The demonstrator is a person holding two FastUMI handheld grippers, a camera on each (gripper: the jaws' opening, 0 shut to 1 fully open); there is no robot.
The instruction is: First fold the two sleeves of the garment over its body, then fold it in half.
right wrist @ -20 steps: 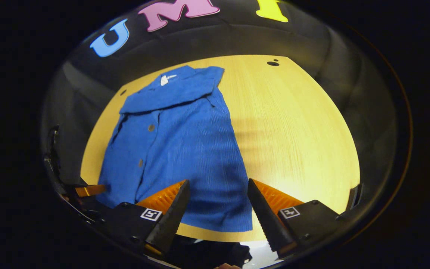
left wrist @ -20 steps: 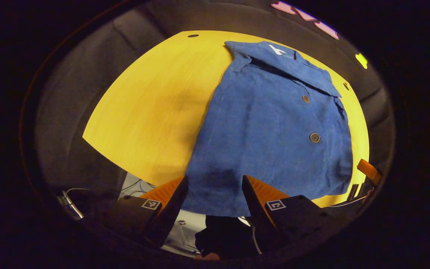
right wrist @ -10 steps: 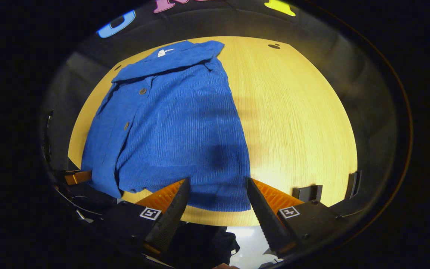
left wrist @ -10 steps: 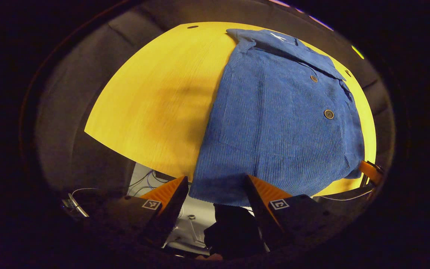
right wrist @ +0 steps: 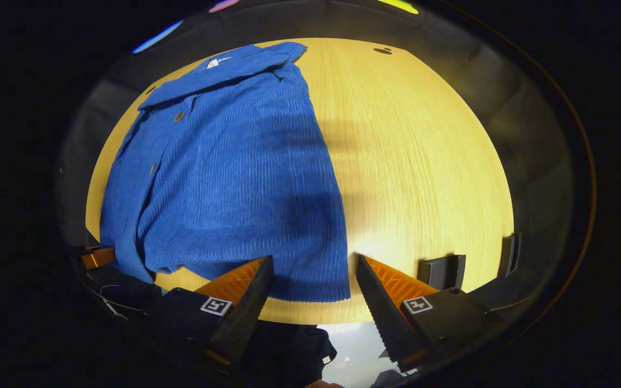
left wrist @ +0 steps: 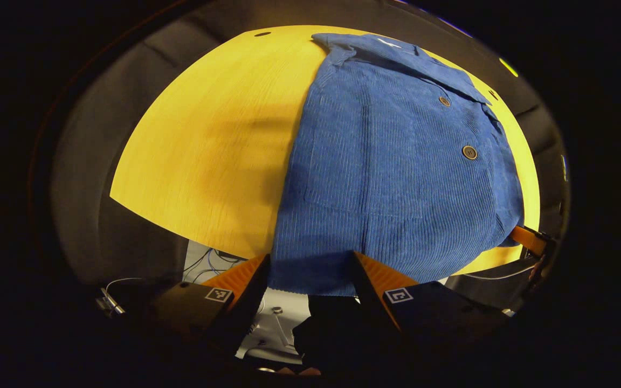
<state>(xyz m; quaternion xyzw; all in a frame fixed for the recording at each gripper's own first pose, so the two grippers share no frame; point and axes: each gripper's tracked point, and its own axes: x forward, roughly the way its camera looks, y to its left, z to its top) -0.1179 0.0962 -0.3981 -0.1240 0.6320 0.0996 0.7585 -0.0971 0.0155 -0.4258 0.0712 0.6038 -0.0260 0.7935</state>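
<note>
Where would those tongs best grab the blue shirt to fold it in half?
Probably at the bottom hem of the blue shirt, one tong on each near corner, coming from the table's near edge. The hem lies right at that edge, and the left tongs and right tongs are open, facing it.

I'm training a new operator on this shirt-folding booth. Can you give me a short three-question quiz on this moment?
1. True or false: both grippers have their fingers apart.
2. Which end of the blue shirt lies nearest the left gripper and right gripper: A collar, B hem?
3. The shirt lies on a ____ table.

Key: 1 true. 2 B. 3 wooden.
</note>
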